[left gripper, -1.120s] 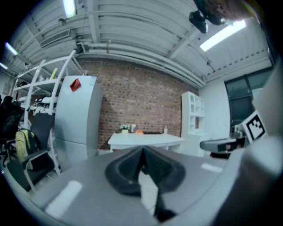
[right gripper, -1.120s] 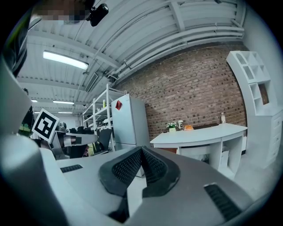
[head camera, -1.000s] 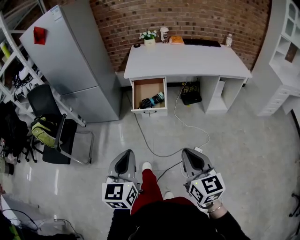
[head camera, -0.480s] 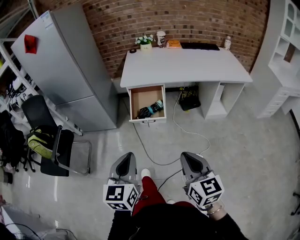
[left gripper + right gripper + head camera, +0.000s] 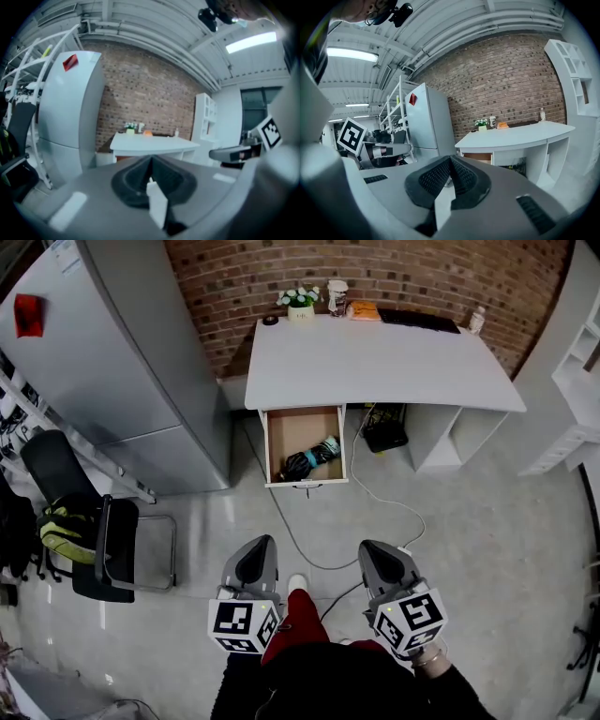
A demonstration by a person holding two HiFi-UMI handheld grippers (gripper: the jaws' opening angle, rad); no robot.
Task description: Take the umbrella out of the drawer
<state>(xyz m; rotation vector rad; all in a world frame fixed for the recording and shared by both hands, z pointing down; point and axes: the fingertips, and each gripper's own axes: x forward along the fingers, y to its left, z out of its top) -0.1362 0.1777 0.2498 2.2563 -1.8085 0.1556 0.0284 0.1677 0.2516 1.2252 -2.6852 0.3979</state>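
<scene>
Drawer sits closer now, open with the umbrella still inside, left tool and right tool both closed up empty.

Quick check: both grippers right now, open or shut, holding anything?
Left gripper: closed, nothing held.
Right gripper: closed, nothing held.

Grey left tongs, right tongs; marker cubes; red trousers.
</scene>
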